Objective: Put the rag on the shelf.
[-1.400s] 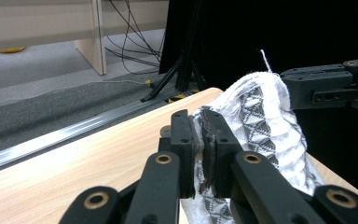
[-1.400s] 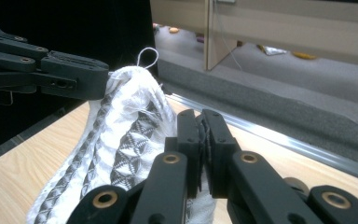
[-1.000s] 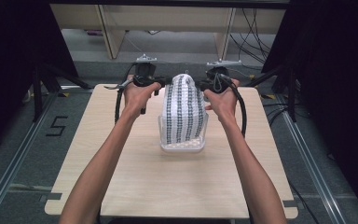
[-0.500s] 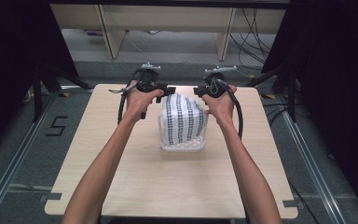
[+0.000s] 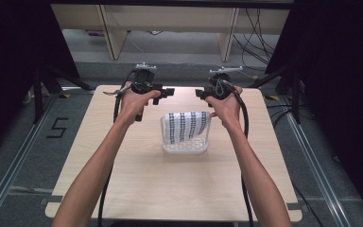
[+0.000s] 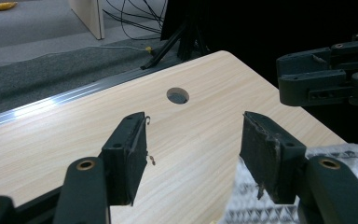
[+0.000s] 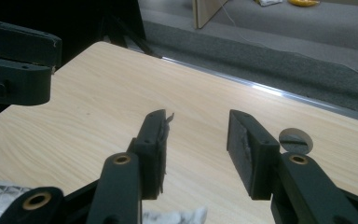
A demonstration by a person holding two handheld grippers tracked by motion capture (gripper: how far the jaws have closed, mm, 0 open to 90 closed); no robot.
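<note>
Patterned cloth [image 5: 186,126], white with dark rows of marks, is seen draped over and into a small white perforated basket [image 5: 185,149] at the middle of the wooden table [image 5: 170,189], one edge hanging over the basket's right rim. The left gripper [image 5: 166,93] and the right gripper [image 5: 202,93] are held above the far half of the table, facing each other just beyond the basket, each with its jaws apart and nothing between them. A release step is judged to be in hand; if the cloth is meant to be tucked fully into the basket, a fresh grasp on the overhanging edge would be called for next.
</note>
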